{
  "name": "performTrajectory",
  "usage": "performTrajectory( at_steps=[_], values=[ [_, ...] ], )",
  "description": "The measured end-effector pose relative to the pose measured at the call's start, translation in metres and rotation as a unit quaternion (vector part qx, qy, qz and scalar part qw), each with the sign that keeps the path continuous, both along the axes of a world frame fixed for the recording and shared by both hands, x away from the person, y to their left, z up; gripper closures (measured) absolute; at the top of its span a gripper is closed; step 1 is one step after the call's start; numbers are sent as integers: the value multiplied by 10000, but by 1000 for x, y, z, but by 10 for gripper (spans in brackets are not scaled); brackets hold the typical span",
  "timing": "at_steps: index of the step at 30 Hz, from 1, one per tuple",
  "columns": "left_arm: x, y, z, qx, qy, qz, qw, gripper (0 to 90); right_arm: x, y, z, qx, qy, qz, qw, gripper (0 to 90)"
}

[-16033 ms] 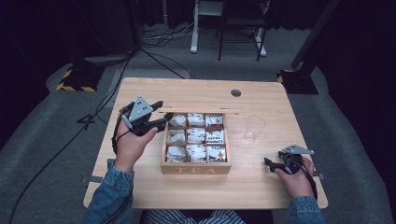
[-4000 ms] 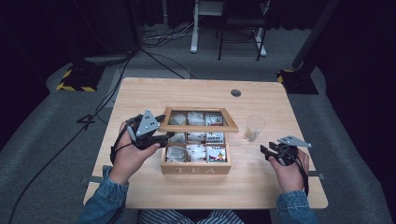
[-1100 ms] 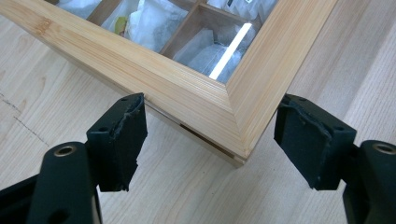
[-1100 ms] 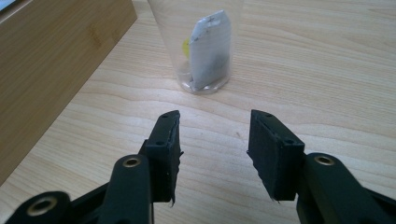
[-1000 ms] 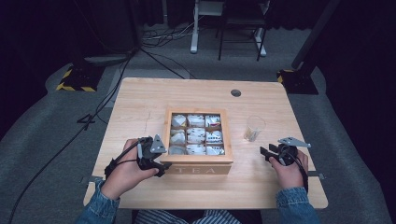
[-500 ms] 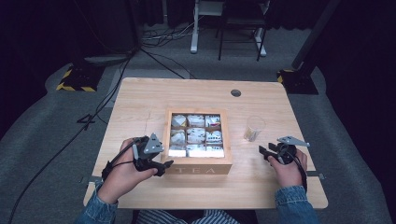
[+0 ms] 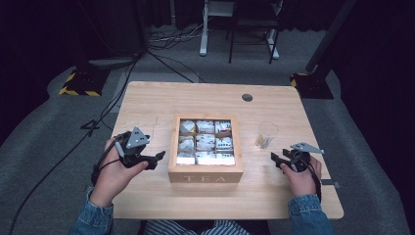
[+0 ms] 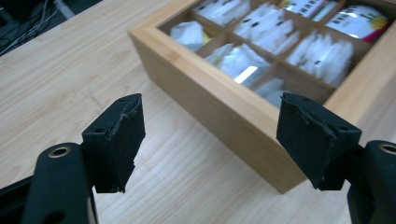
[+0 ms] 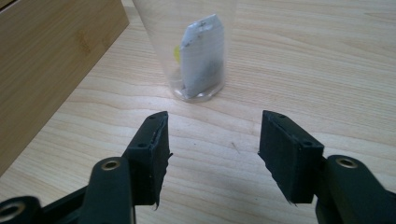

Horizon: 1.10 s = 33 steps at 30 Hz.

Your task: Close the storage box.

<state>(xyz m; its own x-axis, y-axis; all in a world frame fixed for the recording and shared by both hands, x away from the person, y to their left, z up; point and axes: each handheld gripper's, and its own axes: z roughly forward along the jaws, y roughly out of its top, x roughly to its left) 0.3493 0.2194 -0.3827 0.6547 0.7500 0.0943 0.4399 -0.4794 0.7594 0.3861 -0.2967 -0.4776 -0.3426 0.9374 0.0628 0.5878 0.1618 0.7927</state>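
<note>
The left tool (image 8: 210,140), jaws just widened and empty, hovers beside the lidded square wooden tea box (image 8: 219,109). The right tool (image 9: 212,154), also just widened, faces the clear plastic cup (image 9: 191,42) holding a white tea bag (image 9: 201,56) on the desk (image 9: 327,70).

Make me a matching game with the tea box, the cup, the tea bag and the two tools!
Things:
1. tea box
2. clear cup
3. tea bag
4. left tool
5. right tool

Places or states:
a. inside the clear cup
b. open, beside the left wall of the box
c. middle of the table, lid shut, packets showing through
d. open, aimed at the cup
e. upright on the table, right of the box

Pairs: 1-c, 2-e, 3-a, 4-b, 5-d
</note>
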Motion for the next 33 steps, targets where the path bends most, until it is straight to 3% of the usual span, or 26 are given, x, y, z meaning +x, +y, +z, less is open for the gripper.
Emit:
performTrajectory(
  at_steps=[12, 18, 21, 25, 33],
  values=[
    [30, 32, -21, -63, 130, 701, 9974, 245, -3, -15, -7, -12, -37, -111, 9999, 424],
    [45, 46, -44, -324, 183, 1021, 9941, 245, -2, -20, -9, -27, -44, -200, 9998, 420],
    [53, 56, -60, -278, 244, 1268, 9912, 246, -1, -21, -10, -60, -38, -209, 9998, 419],
    [59, 64, -73, -294, 360, 1392, 9892, 247, 1, -23, -12, -106, -30, -216, 9997, 417],
    [65, 64, -95, -31, 682, 1407, 9877, 235, 6, -24, -17, -246, 20, -187, 9995, 415]
  ],
)
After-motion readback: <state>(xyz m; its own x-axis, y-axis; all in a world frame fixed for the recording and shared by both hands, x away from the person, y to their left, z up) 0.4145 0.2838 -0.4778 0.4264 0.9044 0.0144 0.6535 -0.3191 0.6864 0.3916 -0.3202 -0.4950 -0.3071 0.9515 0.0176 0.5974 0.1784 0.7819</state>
